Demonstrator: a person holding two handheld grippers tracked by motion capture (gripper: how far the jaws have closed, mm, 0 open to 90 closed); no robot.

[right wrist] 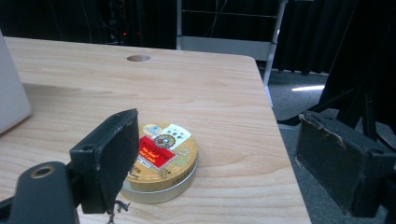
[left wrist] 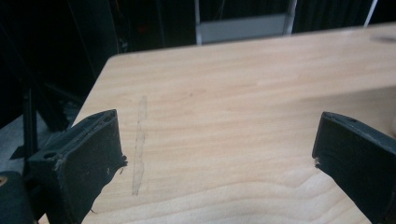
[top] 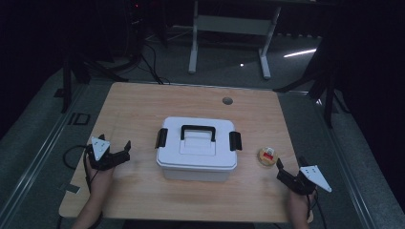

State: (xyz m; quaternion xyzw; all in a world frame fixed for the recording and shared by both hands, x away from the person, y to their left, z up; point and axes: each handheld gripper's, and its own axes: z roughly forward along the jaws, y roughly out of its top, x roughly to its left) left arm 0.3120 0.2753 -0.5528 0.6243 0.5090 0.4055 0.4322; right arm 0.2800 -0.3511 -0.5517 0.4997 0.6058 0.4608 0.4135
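A white lidded box (top: 198, 149) with a black handle and black side latches stands in the middle of the wooden table (top: 143, 105). A small round gold tin (top: 268, 156) with a red label lies to its right. My left gripper (top: 120, 151) rests on the table left of the box, jaws wide open over bare wood (left wrist: 219, 140). My right gripper (top: 285, 168) sits near the table's front right corner, open, just short of the tin (right wrist: 161, 161), which lies partly behind the left jaw. The box's white corner (right wrist: 11, 93) shows at the left edge.
A round cable hole (top: 227, 100) marks the table's far side. A white desk frame (top: 229, 28) stands on the floor beyond. Dark stands flank the table. The table's right edge (right wrist: 280, 154) runs close beside the tin.
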